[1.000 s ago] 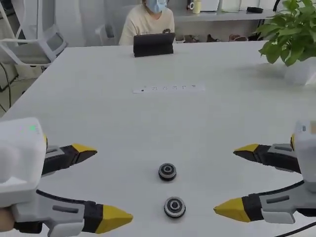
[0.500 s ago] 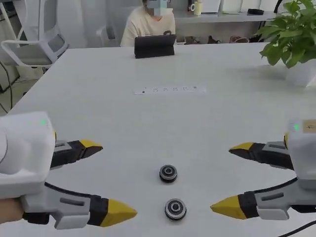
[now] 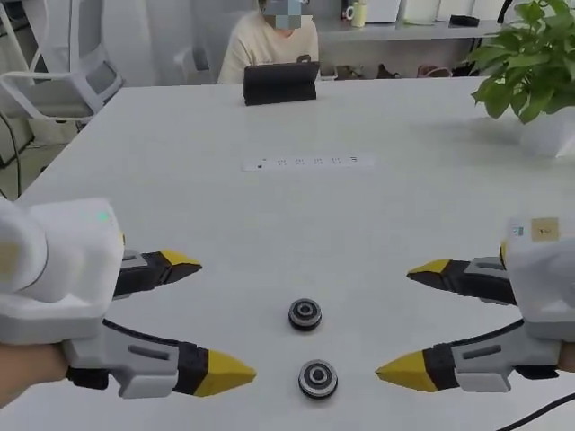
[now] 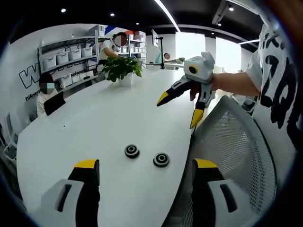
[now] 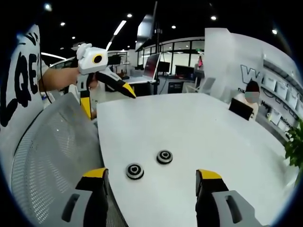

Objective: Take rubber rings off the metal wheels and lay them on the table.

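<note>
Two small metal wheels with black rubber rings lie flat on the white table: the far wheel and the near wheel. They show too in the left gripper view, far wheel and near wheel, and in the right gripper view, far wheel and near wheel. My left gripper hovers open to the left of them. My right gripper hovers open to their right. Neither touches a wheel; both jaws are wide apart with nothing between.
A power strip lies mid-table. A black tablet case stands at the far edge before a seated person. A potted plant is at the far right. White chairs stand at the left; a mesh chair is by the near edge.
Both grippers have edged inward toward the wheels, the left one rising slightly into view. The wheels have not moved.
</note>
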`<act>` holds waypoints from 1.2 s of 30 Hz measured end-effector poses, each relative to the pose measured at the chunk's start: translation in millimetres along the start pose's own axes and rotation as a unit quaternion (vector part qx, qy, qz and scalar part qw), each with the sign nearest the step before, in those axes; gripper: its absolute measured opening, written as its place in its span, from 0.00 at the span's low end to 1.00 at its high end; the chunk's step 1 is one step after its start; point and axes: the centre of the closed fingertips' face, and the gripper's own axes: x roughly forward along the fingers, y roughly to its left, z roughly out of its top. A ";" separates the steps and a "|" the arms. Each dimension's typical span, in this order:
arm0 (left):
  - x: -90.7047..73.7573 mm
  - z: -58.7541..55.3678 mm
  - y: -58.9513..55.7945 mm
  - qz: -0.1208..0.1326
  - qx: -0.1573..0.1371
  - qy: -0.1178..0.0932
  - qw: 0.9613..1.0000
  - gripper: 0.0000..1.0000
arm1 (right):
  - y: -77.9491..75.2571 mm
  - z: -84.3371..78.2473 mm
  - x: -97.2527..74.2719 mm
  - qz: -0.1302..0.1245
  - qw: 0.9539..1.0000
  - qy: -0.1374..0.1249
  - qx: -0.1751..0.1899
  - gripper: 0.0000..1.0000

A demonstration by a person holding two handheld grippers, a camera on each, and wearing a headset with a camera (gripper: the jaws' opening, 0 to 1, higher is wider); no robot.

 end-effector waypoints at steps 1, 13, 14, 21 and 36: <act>0.6 -0.3 0.4 0.000 0.002 0.001 1.000 0.77 | -0.4 -0.3 0.6 0.000 1.000 0.000 0.001 0.74; 14.1 0.2 -0.7 -0.018 0.009 0.002 1.000 0.75 | 0.8 -6.2 12.1 0.014 1.000 0.005 -0.006 0.70; 15.3 0.7 -1.2 -0.022 0.005 0.000 1.000 0.75 | 0.7 -7.1 13.7 0.015 1.000 0.006 -0.006 0.70; 22.5 0.7 2.8 -0.027 0.002 -0.003 1.000 0.68 | 2.9 -12.6 22.5 0.024 1.000 0.009 -0.008 0.67; 38.4 -8.4 -3.3 -0.049 0.012 0.015 0.999 0.63 | 7.9 -19.9 37.2 0.048 0.999 0.015 -0.018 0.63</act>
